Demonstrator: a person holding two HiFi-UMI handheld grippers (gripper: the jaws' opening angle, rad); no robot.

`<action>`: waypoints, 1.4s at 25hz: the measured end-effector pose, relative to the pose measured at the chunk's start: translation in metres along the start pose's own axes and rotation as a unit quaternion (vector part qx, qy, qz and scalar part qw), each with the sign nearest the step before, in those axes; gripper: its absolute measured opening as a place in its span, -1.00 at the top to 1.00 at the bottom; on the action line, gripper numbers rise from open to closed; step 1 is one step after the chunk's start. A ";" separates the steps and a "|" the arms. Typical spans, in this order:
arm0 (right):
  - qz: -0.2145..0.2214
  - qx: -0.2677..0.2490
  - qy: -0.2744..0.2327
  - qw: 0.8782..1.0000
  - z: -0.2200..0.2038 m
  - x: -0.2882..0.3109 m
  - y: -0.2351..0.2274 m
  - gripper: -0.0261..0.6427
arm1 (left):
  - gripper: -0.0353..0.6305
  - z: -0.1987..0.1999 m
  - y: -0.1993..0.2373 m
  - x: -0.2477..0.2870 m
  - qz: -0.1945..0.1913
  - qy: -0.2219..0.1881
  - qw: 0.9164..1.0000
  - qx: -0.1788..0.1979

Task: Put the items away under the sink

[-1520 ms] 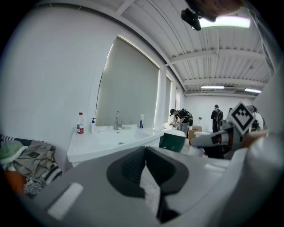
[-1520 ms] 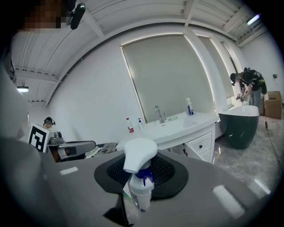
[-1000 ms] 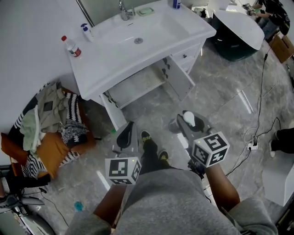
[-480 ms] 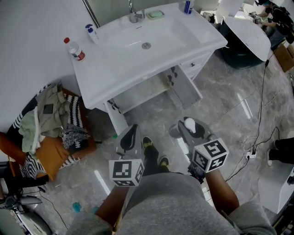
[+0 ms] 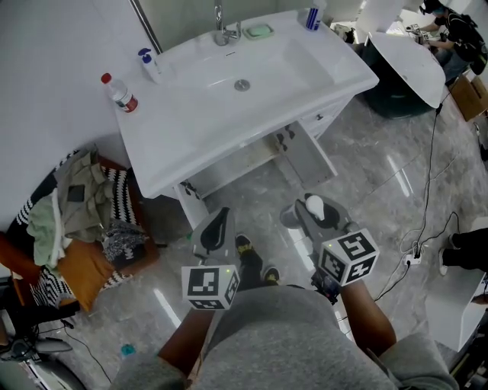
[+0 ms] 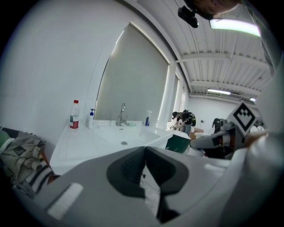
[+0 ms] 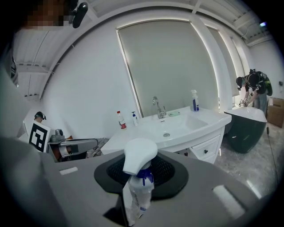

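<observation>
My right gripper (image 5: 311, 216) pinches a spray bottle (image 7: 140, 190), my left gripper (image 6: 144, 155) is pressed together and empty (counter bottles (image 5: 120, 93) wait), so I judge little stowed.

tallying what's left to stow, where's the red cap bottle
Head view, upper left: the red-capped bottle stands at the left end of the sink counter, beside the blue-topped pump bottle.

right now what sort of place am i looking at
Probably a bathroom set up in a showroom or workshop rather than a home: a white sink with a faucet over an open cabinet, a freestanding tub nearby, and loose cables across the polished floor.
</observation>
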State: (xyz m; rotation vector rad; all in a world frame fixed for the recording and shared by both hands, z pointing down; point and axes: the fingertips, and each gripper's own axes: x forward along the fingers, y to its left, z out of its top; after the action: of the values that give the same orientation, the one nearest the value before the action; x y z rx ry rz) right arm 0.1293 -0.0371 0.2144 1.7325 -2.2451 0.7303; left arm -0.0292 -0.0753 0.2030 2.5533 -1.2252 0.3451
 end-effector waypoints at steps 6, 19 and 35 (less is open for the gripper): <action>-0.012 -0.001 0.002 1.000 0.013 0.020 -0.002 0.63 | 0.86 0.006 0.017 0.019 -0.012 0.002 1.000 -0.011; -0.026 -0.011 0.017 0.999 0.025 0.057 0.002 0.63 | 0.86 0.014 0.054 0.043 -0.022 0.001 1.000 -0.022; 0.009 -0.044 0.045 0.998 0.035 0.093 0.009 0.63 | 0.86 0.010 0.077 0.039 0.021 -0.006 0.999 -0.050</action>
State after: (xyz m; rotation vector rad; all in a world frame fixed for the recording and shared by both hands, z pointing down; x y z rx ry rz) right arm 0.0989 -0.1314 0.2247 1.6085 -2.2027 0.6874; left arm -0.0650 -0.1534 0.2184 2.4526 -1.2688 0.2702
